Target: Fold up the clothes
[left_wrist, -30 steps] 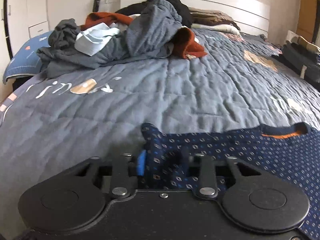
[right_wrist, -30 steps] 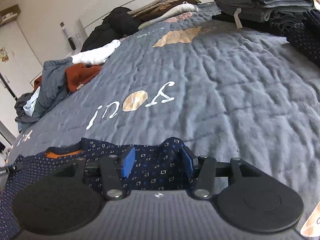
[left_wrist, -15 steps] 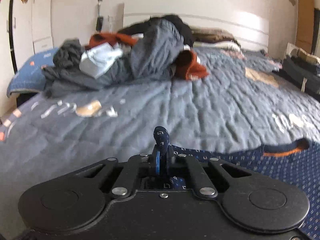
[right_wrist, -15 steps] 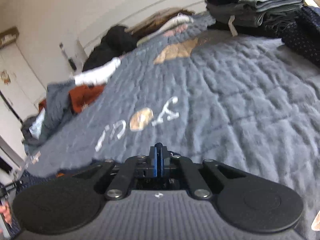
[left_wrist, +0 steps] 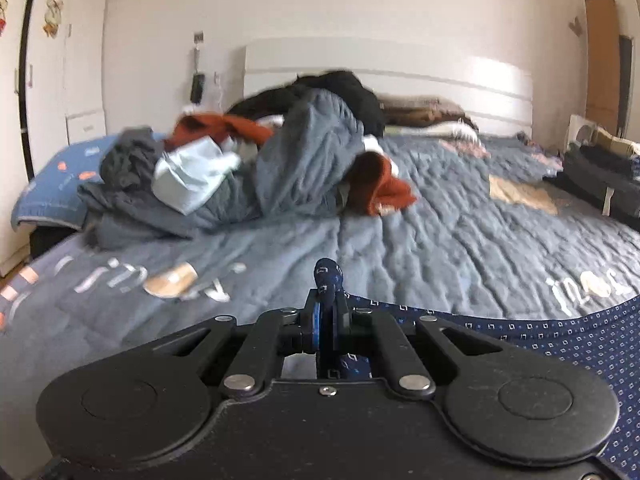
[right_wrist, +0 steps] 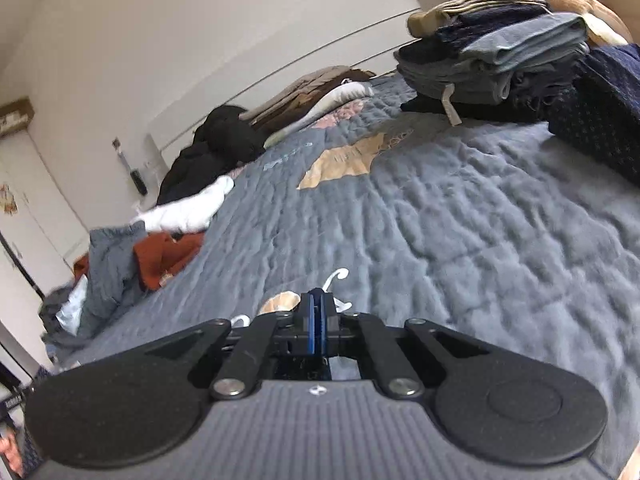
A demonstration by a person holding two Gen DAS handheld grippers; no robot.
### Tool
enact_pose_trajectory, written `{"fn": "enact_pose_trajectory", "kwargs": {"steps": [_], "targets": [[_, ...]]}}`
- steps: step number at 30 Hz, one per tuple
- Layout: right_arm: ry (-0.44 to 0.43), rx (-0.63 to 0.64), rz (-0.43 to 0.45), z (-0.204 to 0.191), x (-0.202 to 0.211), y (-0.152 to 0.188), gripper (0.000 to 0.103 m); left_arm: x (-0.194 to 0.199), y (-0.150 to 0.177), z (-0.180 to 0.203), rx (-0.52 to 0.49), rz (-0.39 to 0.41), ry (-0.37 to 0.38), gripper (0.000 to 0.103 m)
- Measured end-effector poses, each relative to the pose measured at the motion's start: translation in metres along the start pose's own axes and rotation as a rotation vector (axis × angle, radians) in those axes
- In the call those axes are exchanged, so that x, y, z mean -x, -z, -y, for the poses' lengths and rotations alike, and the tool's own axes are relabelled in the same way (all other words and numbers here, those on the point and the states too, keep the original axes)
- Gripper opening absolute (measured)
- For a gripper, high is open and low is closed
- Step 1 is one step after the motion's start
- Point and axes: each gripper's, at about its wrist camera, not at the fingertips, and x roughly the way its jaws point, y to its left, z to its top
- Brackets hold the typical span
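The wide bed with its grey-blue quilted cover (left_wrist: 440, 236) carries the whole job, and judged from how things lie the folding is partly done. Ahead and to the right of the right gripper (right_wrist: 318, 320) stands a tall stack of folded grey, navy and tan clothes (right_wrist: 492, 64), so several pieces look finished. Ahead and to the left of the left gripper (left_wrist: 326, 316) sprawls an unfolded heap of grey, rust-orange, pale blue and black garments (left_wrist: 256, 168), which is what I judge to be left (more than 1 piece, though the exact count cannot be told).

The piece in hand is a navy garment of thin cloth with a small square print (left_wrist: 580, 332). It spreads flat on the bed just below and to the right of the left gripper, whose jaws are pressed together on a pinched-up corner of it; a small knob of the printed cloth pokes out above the blue pads. Its fold has not yet been made.

The right gripper is fully closed too, blue pads meeting; whether cloth is caught between them cannot be told from its own view.
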Motion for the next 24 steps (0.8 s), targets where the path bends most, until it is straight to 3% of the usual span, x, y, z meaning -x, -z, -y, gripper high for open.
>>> {"fn": "enact_pose_trajectory", "kwargs": {"steps": [6, 7, 12, 16, 18, 24], "targets": [[0.02, 0.021, -0.105, 0.011, -0.029, 0.012, 0.003, -0.026, 0.021, -0.006, 0.007, -0.145, -0.021, 0.012], [0.017, 0.018, -0.113, 0.011, -0.03, 0.013, 0.004, -0.026, 0.021, -0.008, 0.014, -0.156, -0.037, 0.024], [0.036, 0.067, -0.106, 0.001, -0.011, 0.004, 0.012, 0.01, 0.005, -0.024, 0.067, -0.063, -0.121, 0.046], [0.036, 0.094, -0.049, -0.016, 0.024, -0.011, 0.032, 0.057, -0.011, -0.025, 0.143, -0.018, -0.071, 0.05], [0.03, 0.103, -0.031, -0.029, 0.045, -0.013, 0.036, 0.079, -0.014, -0.018, 0.175, -0.009, -0.036, 0.053], [-0.055, 0.054, -0.018, -0.07, 0.107, 0.014, 0.044, 0.135, 0.016, 0.003, 0.362, -0.09, 0.203, 0.055]]}}
